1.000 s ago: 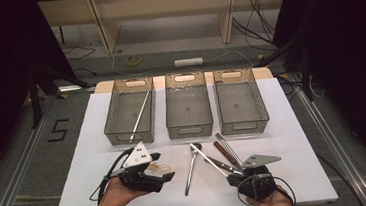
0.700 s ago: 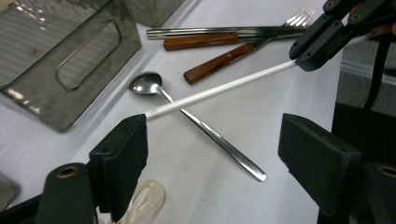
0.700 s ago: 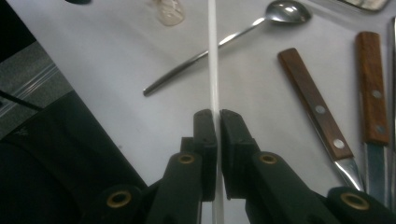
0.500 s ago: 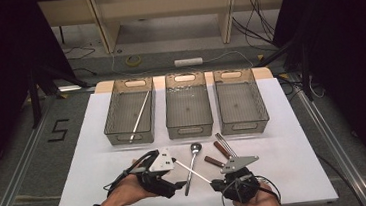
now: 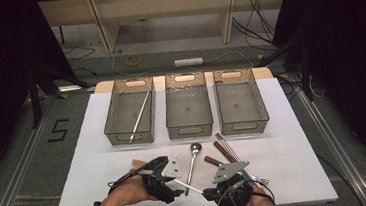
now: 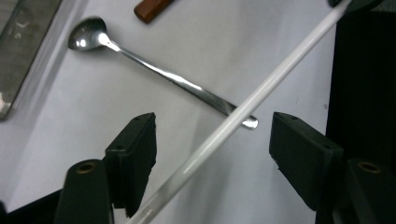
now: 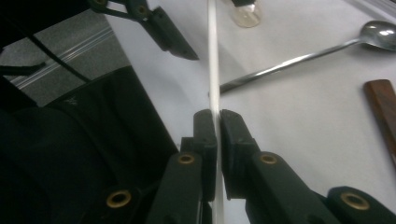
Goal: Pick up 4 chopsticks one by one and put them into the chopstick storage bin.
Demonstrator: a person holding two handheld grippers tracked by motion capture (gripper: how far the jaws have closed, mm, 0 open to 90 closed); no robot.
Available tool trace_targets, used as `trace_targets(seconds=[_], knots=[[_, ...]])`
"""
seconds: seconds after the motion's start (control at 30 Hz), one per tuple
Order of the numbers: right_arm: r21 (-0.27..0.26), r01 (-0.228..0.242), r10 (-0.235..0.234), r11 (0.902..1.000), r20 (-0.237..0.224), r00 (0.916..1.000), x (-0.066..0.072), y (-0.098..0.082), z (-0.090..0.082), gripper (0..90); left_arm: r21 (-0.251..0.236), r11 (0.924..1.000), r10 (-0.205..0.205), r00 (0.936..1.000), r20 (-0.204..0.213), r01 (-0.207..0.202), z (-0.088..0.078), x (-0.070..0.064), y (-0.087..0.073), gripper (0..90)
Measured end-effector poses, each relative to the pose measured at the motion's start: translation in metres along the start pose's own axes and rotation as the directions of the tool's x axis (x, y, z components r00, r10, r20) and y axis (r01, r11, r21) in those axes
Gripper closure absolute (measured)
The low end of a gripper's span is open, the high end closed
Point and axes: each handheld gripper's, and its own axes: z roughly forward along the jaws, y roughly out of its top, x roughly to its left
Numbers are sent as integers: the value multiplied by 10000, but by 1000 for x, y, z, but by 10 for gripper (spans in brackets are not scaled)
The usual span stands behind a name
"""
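A thin white rod [image 5: 188,187] hangs just above the table's front edge between my two grippers. My right gripper [image 5: 208,193] is shut on one end of it; in the right gripper view the rod [image 7: 213,70] runs straight up out of the pinched jaws [image 7: 216,119]. My left gripper [image 5: 177,183] is open around the other end. In the left gripper view the rod [image 6: 243,116] crosses the gap between the jaws [image 6: 212,135] without touching either pad. A metal spoon [image 5: 192,160] lies on the white table under the rod.
Three grey trays stand in a row at the back: the left tray [image 5: 116,134] holds another white rod [image 5: 139,117], while the middle [image 5: 190,130] and right [image 5: 245,125] ones look bare. Brown-handled utensils [image 5: 225,152] lie right of the spoon, and a brown piece [image 5: 138,162] left of it.
My right gripper has moved left and lifted the white rod off the table. The left gripper has moved right, so its open jaws now straddle the rod.
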Motion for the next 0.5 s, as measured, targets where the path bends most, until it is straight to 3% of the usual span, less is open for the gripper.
trace_targets(seconds=[0.07,0.13,0.33,0.5], knots=[[80,142,-141,9999,-147,9998,2,0,1,864,-27,10000,-3,10000,41,4,1,-1,0,370],[47,191,-190,9998,-209,9996,4,1,1,864,285,9993,250,9994,233,-256,1,-2,-1,404],[19,411,-410,9992,-422,9983,5,1,1,864,541,9962,657,9970,419,-679,1,-6,0,489],[66,642,-638,9979,-536,9965,6,0,2,864,516,9932,1005,9928,652,-1040,-3,-7,0,666]])
